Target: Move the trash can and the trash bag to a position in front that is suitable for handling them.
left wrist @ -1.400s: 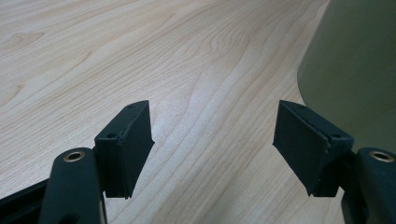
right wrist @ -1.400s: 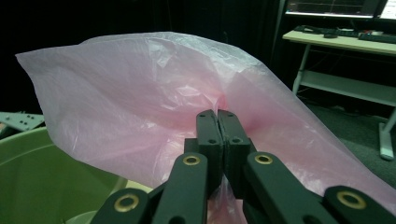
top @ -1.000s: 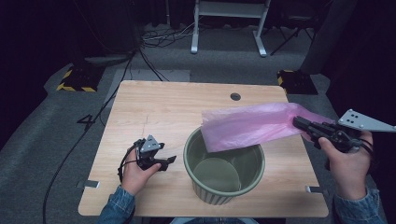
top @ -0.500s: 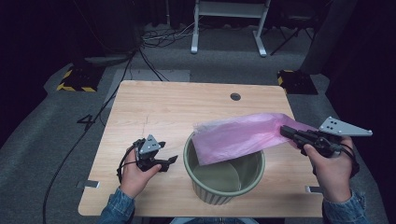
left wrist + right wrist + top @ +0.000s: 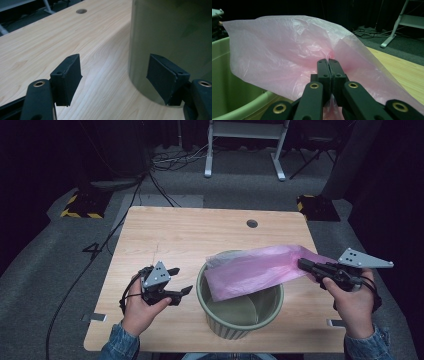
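Note:
A pale green bin (image 5: 240, 317) stands upright near the table's front edge. A pink plastic bag (image 5: 255, 272) stretches across its opening, held flat and level just above the rim. My right gripper (image 5: 305, 266) is shut on the bag's right end; in the right gripper view the jaws pinch the pink bag (image 5: 287, 57) with the bin's rim (image 5: 227, 75) at lower left. My left gripper (image 5: 182, 292) rests low on the table just left of the bin, open and holding nothing. In the left gripper view the bin's wall (image 5: 170, 37) stands close ahead, with the right fingertip (image 5: 163, 75) nearly against it.
The wooden table (image 5: 175, 240) has a small round cable hole (image 5: 252, 223) at the back. Black cables (image 5: 100, 250) trail off the left side to the grey floor. A white metal stand (image 5: 245, 140) stands beyond the table.
My right gripper has drawn the pink bag left and toward the front, bringing it lower over the bin's opening. The left gripper has stayed in place.

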Demonstrator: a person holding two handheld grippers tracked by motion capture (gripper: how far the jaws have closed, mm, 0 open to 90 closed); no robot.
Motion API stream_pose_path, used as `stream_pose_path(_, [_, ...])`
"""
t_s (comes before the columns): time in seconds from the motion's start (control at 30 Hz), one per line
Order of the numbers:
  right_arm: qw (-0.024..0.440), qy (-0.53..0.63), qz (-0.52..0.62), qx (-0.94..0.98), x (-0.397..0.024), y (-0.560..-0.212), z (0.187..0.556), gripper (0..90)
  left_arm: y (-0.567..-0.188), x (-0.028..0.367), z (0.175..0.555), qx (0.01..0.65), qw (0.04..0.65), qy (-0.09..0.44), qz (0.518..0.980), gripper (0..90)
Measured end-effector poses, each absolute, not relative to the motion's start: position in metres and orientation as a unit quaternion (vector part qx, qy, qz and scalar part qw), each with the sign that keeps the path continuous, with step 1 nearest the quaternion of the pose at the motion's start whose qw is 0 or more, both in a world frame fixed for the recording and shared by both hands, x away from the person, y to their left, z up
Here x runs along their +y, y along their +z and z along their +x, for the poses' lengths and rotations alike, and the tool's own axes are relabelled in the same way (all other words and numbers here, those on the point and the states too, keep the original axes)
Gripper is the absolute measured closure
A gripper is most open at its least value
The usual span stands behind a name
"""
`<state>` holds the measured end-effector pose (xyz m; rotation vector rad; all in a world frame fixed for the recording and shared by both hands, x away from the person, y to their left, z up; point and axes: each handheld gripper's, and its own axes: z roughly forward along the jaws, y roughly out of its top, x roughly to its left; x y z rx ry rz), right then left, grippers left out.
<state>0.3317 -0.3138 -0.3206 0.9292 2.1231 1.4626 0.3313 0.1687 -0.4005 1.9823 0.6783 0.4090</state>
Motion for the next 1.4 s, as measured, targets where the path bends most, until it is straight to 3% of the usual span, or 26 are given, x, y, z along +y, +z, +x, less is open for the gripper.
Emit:
stream_pose_path(0.5, [0.196, 0.519, 0.338, 0.760, -0.317, -0.324, 0.332, 88.9, -0.355, 0.158, 0.318, 0.238, 0.517, 0.193, 0.799, 30.3])
stream_pose_path(1.23, [0.189, 0.515, 0.335, 0.766, -0.315, -0.324, 0.332, 88.9, -0.323, 0.126, 0.315, 0.184, 0.537, 0.196, 0.800, 29.2])
stream_pose_path(1.4, [0.188, 0.517, 0.335, 0.765, -0.317, -0.324, 0.328, 88.9, -0.324, 0.124, 0.323, 0.186, 0.530, 0.201, 0.802, 36.2])
